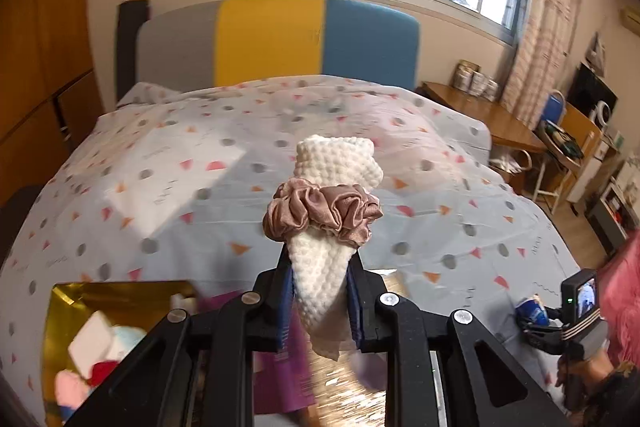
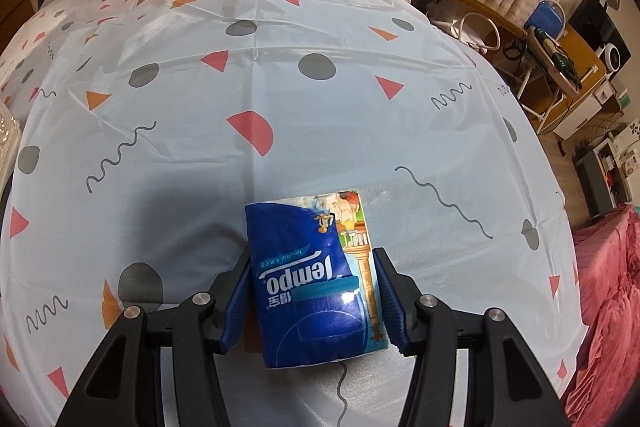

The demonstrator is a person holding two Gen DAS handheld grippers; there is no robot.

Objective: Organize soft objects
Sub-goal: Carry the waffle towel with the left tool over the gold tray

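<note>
My left gripper (image 1: 320,271) is shut on a rolled white knobbly cloth (image 1: 324,287) with a brown satin scrunchie (image 1: 320,213) wrapped round it, held up above the bed. My right gripper (image 2: 312,259) has its jaws around a blue Tempo tissue pack (image 2: 312,279) that lies on the patterned sheet (image 2: 280,87); the left pad touches the pack, the right pad stands a little off it. The right gripper and its pack also show in the left wrist view (image 1: 532,311) at the lower right.
A gold tray (image 1: 120,299) with several soft items lies at the lower left, beside a purple cloth (image 1: 280,379). A wooden desk (image 1: 480,111), a chair (image 1: 556,147) and shelves stand to the right of the bed. A pink quilt (image 2: 608,307) lies at the right edge.
</note>
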